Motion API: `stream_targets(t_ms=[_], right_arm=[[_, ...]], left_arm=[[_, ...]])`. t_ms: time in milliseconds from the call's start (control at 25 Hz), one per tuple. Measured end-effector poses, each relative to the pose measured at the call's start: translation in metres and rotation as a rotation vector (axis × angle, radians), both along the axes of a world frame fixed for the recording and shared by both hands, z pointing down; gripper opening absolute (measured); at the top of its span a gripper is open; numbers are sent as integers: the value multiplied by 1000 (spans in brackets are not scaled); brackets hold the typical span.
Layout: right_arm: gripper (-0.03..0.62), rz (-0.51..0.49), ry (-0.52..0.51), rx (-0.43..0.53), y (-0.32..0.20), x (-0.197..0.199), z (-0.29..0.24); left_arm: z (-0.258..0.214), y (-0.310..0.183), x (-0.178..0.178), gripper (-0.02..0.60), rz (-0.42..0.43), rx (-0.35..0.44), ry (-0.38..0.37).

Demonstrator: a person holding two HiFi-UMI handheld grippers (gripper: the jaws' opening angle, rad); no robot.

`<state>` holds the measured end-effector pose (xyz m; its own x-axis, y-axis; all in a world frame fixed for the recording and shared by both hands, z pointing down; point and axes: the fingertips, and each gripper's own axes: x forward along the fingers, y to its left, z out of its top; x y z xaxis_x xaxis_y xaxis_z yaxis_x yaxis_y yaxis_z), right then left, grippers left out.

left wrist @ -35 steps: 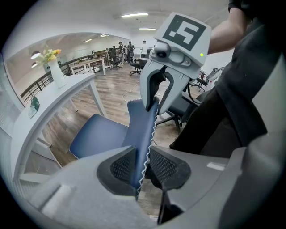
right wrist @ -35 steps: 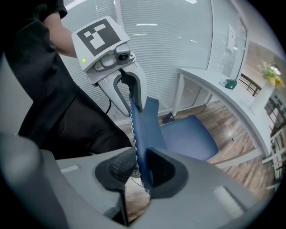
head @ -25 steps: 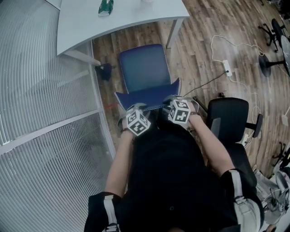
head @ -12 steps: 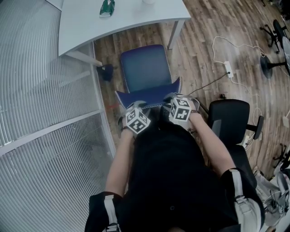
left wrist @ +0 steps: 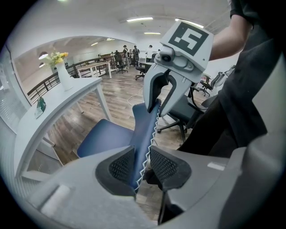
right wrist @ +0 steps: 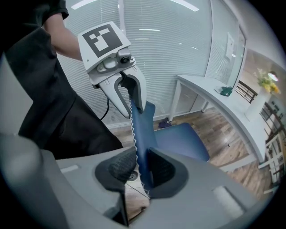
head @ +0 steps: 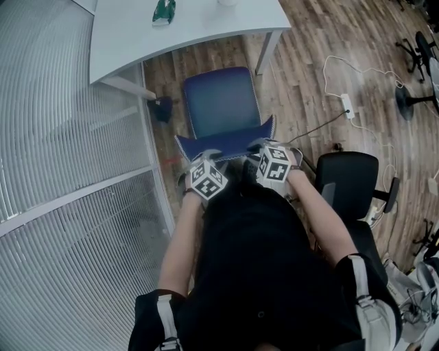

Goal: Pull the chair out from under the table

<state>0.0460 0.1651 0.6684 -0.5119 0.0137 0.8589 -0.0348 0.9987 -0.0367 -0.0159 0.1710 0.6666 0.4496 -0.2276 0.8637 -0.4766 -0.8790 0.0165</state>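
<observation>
The blue office chair [head: 221,103] stands just in front of the white table [head: 185,31], its seat out from under the tabletop. Its thin backrest [head: 225,144] faces me, edge-on. My left gripper [head: 204,159] is shut on the left part of the backrest's top edge, and my right gripper [head: 259,148] is shut on the right part. In the left gripper view both pads press the blue backrest [left wrist: 144,134] at the left gripper [left wrist: 139,166], with the right gripper [left wrist: 157,96] clamped farther along. The right gripper view shows the right gripper [right wrist: 142,169] pinching the backrest [right wrist: 143,129] the same way.
A black office chair [head: 346,179] stands close at my right. White slatted blinds [head: 68,171] run along the left. A power strip with cables [head: 346,104] lies on the wood floor to the right. A green object [head: 162,10] sits on the table.
Both grippers, still clamped on the backrest, have drifted a little with the chair, and the seat sits slightly farther from the table edge.
</observation>
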Motion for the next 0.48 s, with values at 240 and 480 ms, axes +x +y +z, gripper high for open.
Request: stream_targets(t_ms=[240,480], right_arm=[[97,18,-6,33,-10,-1,-2],[100,35,-8,60,-14,-1,-2]], left_arm=[[-2,-9,-1,110,-6,23,-7],[-3,-13,-1,115,-20,58,-22]])
